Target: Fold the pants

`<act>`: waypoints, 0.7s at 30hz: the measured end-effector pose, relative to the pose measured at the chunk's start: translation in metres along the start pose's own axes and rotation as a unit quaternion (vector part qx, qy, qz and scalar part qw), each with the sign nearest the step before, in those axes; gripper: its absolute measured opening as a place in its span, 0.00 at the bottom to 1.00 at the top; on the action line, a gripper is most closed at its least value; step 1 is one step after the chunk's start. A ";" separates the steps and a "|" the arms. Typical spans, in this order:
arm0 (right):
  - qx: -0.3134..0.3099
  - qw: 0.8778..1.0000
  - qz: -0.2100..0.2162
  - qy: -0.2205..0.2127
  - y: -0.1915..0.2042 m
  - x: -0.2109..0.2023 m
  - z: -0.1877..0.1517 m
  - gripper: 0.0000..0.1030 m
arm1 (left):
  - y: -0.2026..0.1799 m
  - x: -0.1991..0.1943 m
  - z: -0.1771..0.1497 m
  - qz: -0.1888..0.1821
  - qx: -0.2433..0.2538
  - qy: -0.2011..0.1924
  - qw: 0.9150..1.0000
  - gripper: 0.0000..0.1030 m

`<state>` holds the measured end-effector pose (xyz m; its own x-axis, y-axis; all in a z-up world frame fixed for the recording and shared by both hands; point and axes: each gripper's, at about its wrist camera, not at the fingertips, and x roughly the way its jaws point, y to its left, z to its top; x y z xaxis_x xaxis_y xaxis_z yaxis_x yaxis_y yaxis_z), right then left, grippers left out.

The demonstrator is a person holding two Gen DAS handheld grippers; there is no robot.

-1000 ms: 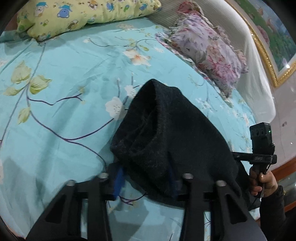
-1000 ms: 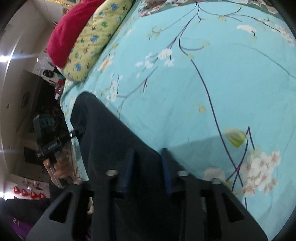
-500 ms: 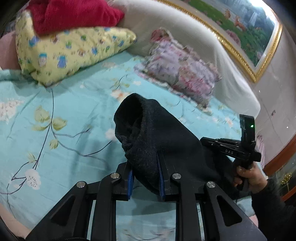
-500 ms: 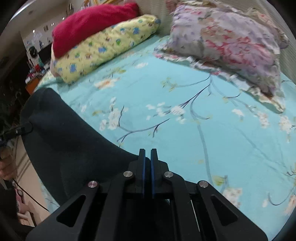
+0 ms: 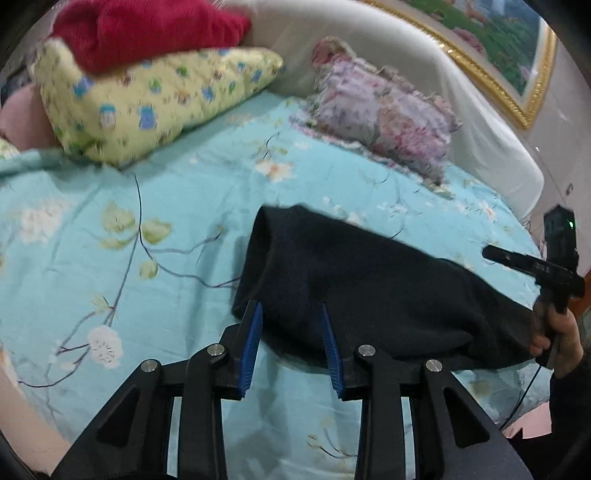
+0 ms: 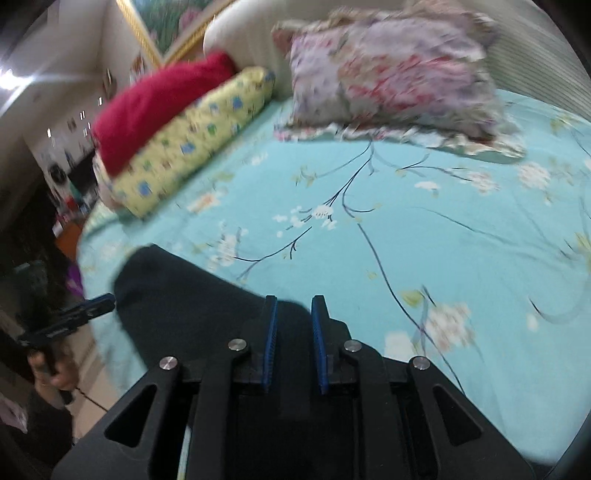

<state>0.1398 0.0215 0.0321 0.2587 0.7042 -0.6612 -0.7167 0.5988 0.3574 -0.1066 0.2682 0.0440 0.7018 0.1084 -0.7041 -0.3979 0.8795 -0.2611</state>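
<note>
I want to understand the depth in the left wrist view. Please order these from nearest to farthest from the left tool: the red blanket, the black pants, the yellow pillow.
1. black pants: directly ahead of the left tool, between its open fingers.
2. yellow pillow: far left, at the head of the bed.
3. red blanket: lying on top of that pillow, farthest back.
</note>
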 end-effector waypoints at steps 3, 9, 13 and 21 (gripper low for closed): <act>0.028 0.999 0.009 -0.029 -0.006 -0.039 -0.021 0.19 | -0.024 -0.017 0.001 -0.019 0.029 -0.014 0.999 0.34; 0.058 0.998 0.005 -0.036 -0.017 -0.086 -0.070 0.19 | -0.105 -0.010 -0.011 -0.059 0.183 0.009 0.981 0.40; 0.049 0.998 -0.016 -0.035 -0.019 -0.110 -0.097 0.19 | -0.156 0.007 -0.025 -0.074 0.289 0.035 0.954 0.40; 0.020 0.994 -0.106 -0.023 -0.029 -0.154 -0.145 0.37 | -0.201 0.039 -0.045 -0.085 0.402 0.080 0.908 0.40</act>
<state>0.0273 -0.1601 0.0284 0.4316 0.5768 -0.6935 -0.6169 0.7497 0.2397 -0.0262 0.0753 0.0397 0.5918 -0.0718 -0.8029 0.3135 0.9381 0.1471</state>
